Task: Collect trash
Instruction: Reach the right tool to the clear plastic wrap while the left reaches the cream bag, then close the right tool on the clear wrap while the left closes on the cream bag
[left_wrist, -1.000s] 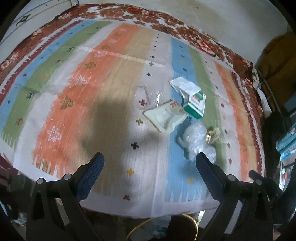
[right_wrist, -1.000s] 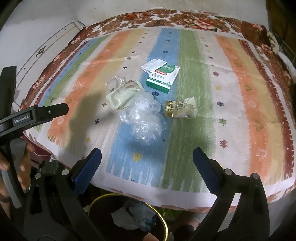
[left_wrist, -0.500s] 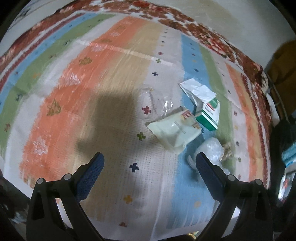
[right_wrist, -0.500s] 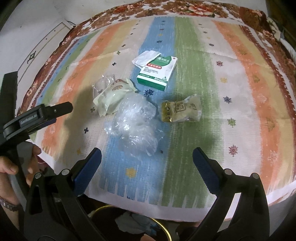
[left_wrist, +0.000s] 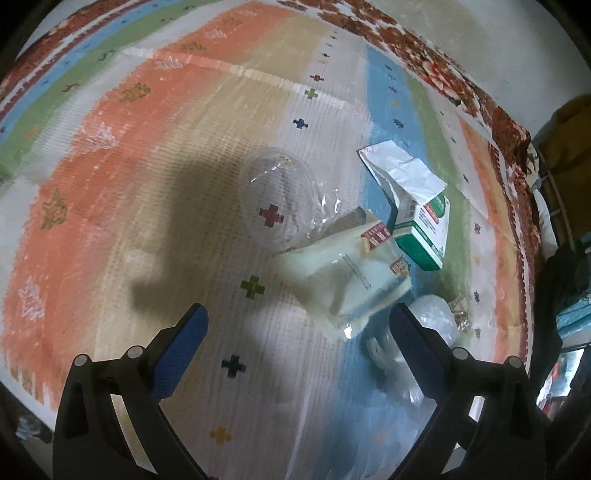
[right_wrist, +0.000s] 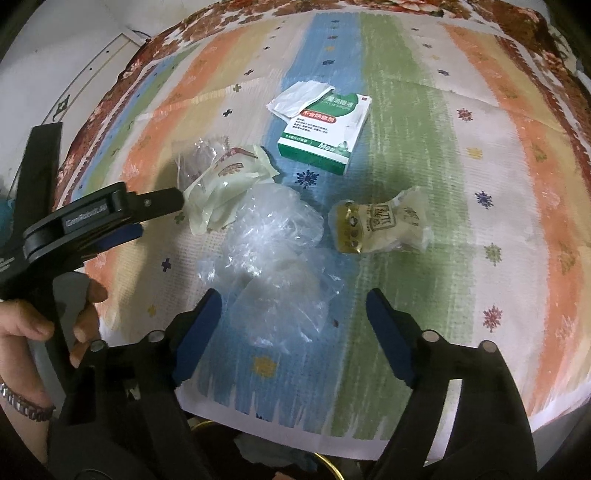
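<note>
Both sets of jaws wide open, nothing held. Left gripper (left_wrist: 295, 332) is low over the pale pouch (left_wrist: 351, 280), near the middle of the striped cloth (left_wrist: 147, 147). Right gripper (right_wrist: 293, 317) is just short of the crumpled clear bag (right_wrist: 273, 254). Green box (right_wrist: 325, 133) lies further back, snack wrapper (right_wrist: 376, 227) to the right. Advice: straddle a raised fold, pinch film only, don't snag the cloth

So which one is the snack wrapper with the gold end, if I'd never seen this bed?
Start at the striped blanket and find its green stripe. The snack wrapper lies there, right of the crumpled clear bag and nearer us than the green-and-white box. It alone is beige with a shiny gold end.
</note>
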